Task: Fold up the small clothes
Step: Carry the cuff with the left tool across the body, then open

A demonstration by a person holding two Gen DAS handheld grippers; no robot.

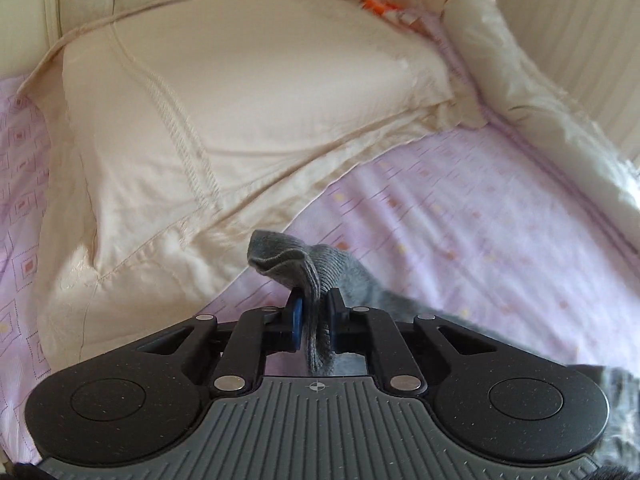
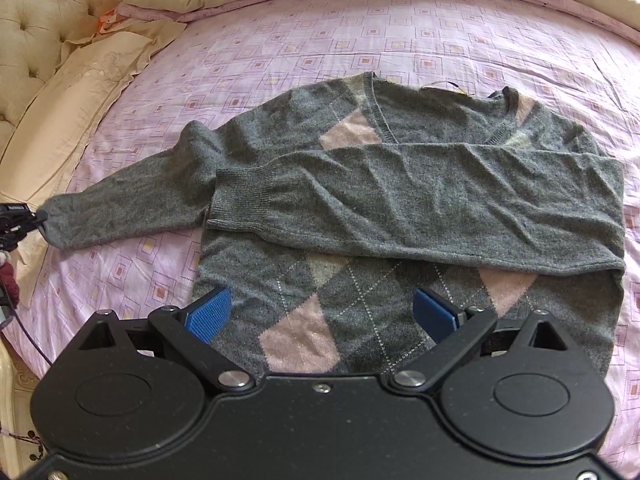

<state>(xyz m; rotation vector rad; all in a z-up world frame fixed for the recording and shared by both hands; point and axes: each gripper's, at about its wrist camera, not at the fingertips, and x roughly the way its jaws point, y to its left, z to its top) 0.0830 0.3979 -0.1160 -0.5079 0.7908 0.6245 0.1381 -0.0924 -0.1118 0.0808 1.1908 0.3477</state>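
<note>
Left claw [image 1: 314,316] pinches grey sleeve cuff [image 1: 280,258]; right claw [image 2: 324,314] spread wide, empty, over sweater [image 2: 400,200] hem. We carry cuff flat across chest, toward bed's [image 2: 280,40] far edge.

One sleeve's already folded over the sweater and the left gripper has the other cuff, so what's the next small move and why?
Probably carry the left gripper, its fingers shut on the cuff, across the grey argyle sweater so the outstretched sleeve lies over the folded sleeve. That sleeve extends off the body onto the pink sheet, while the right gripper is open above the hem.

left gripper [image 1: 314,312] clamped tight on a grey knit cuff [image 1: 280,258], cream pillow [image 1: 224,92] behind on the pink sheet [image 1: 480,220]
</note>
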